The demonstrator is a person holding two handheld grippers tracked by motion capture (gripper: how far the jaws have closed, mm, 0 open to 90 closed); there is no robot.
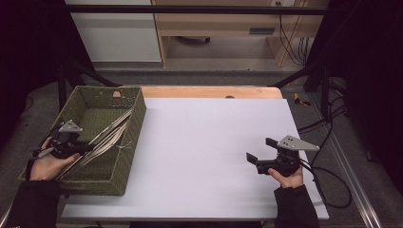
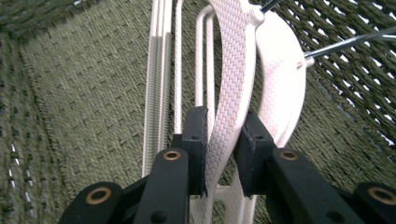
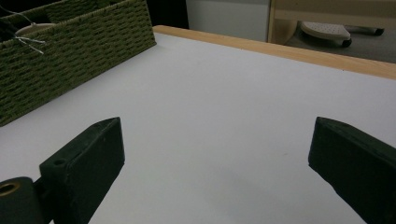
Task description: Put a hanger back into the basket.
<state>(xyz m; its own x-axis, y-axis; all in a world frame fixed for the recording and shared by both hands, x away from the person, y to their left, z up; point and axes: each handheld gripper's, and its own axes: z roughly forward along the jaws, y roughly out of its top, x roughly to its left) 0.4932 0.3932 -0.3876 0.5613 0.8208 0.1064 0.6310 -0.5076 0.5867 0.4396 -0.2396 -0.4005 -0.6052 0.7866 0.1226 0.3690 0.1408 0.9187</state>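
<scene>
Left gripper (image 2: 224,140): jaws stand a narrow gap apart with the textured white arm of a hanger (image 2: 231,88) between them. The left pad lies against the arm; on the right a sliver of gap shows between pad and arm, so the pads bracket the arm rather than clamp it. The arm runs up and away from the jaws toward the basket's far wall.

Just beside this hanger: a smooth white hanger shoulder (image 2: 280,88) to its right, thin white rods (image 2: 205,56) behind, and a ribbed white bar (image 2: 156,79) to the left. All lie on the woven floor of the green basket (image 2: 70,93). Metal hook wires (image 2: 345,42) cross the basket's wall at upper right.

High view: the left gripper (image 1: 84,148) is inside the basket (image 1: 135,137), near its front left corner, with the bundle of hangers (image 1: 111,133) lying diagonally across the basket floor. The basket sits at the left edge of the white table top (image 1: 204,142).

Right gripper (image 3: 215,163): jaws wide apart, nothing between them, bare white table beneath. In the high view it (image 1: 261,149) is held low over the table's right side, well apart from the basket, jaws pointing left.
</scene>
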